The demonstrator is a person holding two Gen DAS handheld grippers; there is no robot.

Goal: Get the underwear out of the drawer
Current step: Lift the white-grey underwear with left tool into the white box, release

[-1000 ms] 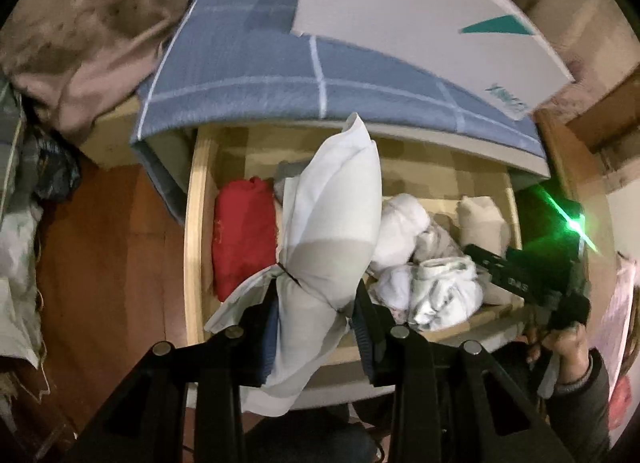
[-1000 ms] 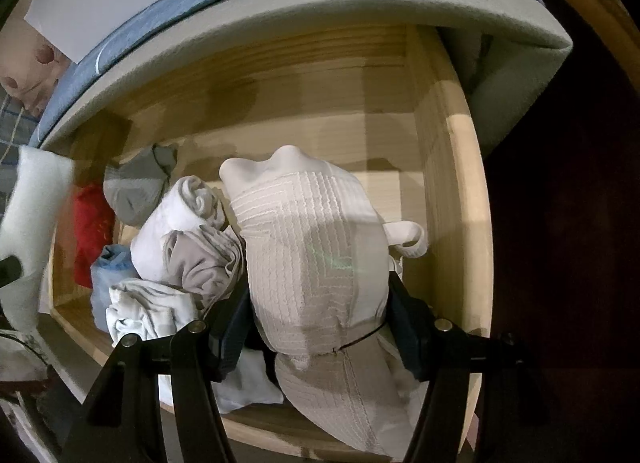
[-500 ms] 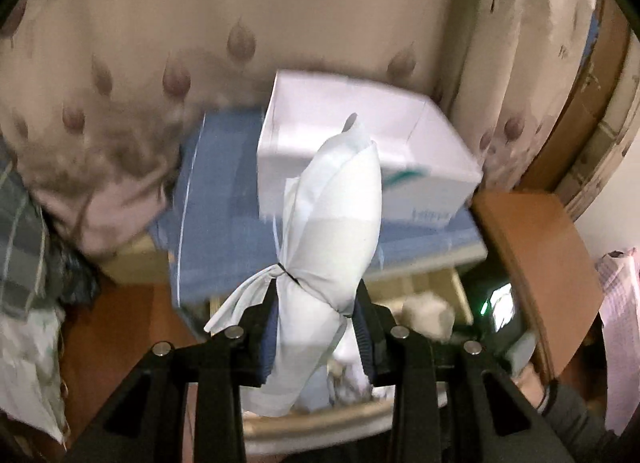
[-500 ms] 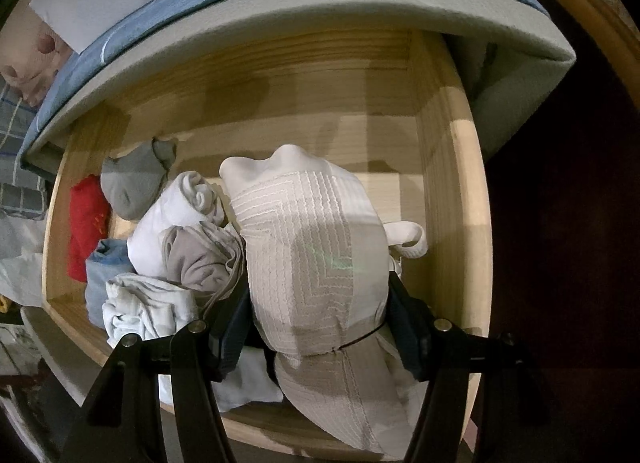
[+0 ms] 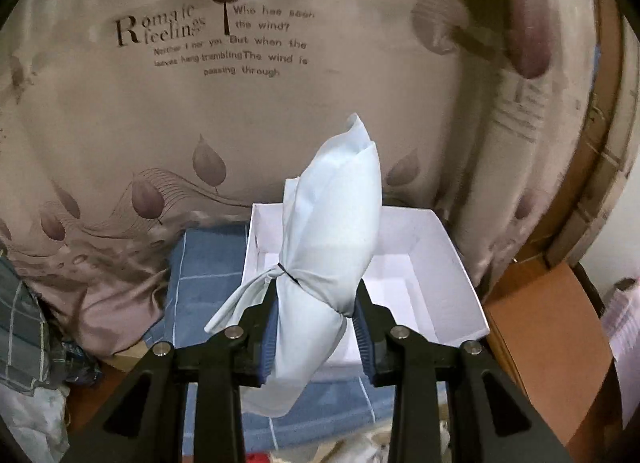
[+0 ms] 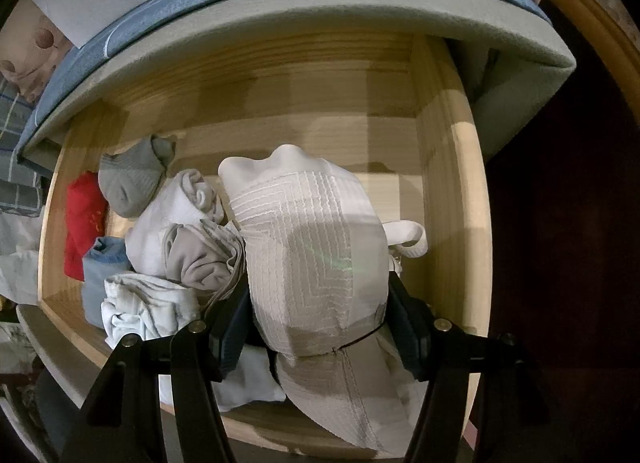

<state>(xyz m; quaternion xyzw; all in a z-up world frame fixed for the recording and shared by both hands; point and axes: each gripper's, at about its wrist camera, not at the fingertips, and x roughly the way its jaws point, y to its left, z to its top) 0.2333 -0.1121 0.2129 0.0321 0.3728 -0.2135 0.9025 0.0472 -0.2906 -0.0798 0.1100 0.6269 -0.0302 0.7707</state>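
- Left wrist view: left gripper clamps a pale blue bundle before the white box.
- Right gripper squeezes a cream ribbed bundle inside the wooden drawer.

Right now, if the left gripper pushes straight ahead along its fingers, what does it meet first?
Most likely the open white box on the blue checked cover. The left gripper, shut on a pale blue underwear bundle, points down toward it; the leaf-print curtain hangs behind. Depth is hard to judge.
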